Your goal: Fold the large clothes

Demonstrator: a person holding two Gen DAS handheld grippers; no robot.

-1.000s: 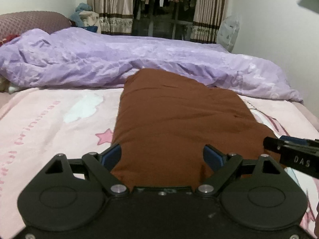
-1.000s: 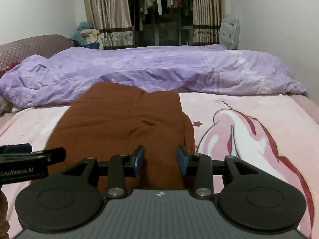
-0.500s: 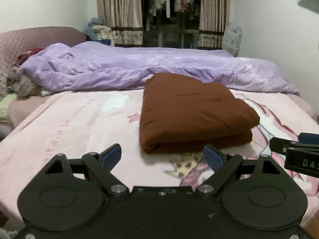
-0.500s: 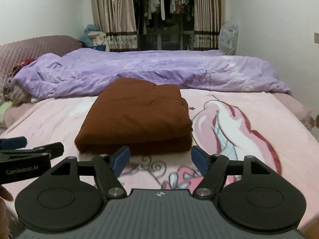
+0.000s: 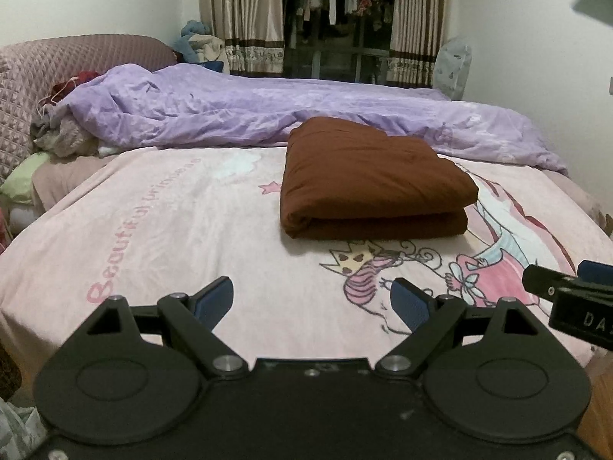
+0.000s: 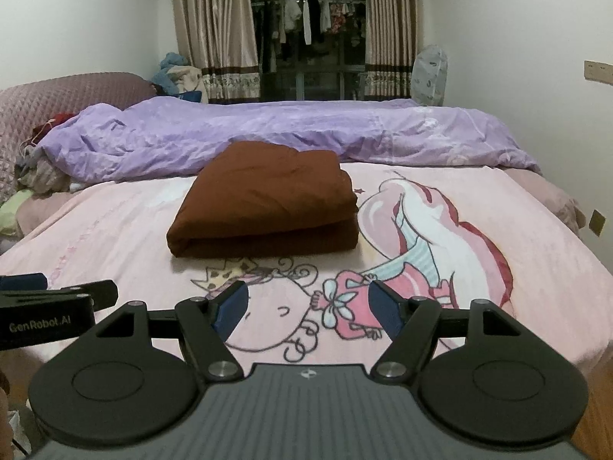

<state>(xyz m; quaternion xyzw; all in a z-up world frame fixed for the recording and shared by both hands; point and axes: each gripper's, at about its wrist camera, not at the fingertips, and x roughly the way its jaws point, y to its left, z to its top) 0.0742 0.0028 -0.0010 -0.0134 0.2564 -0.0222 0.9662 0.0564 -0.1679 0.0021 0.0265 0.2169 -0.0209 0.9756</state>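
A brown garment lies folded into a thick rectangle on the pink cartoon blanket; it also shows in the right wrist view. My left gripper is open and empty, held back near the bed's front edge, well short of the garment. My right gripper is open and empty too, also back from the garment. The right gripper's finger shows at the right of the left wrist view, and the left gripper's finger at the left of the right wrist view.
A crumpled purple duvet lies across the bed behind the garment. A quilted headboard and a heap of clothes are at the left. Curtains and a window are at the back, a white wall at the right.
Both grippers have pulled back from the folded brown garment toward the bed's front edge. The right gripper's jaws have widened. The garment stays folded on the blanket.
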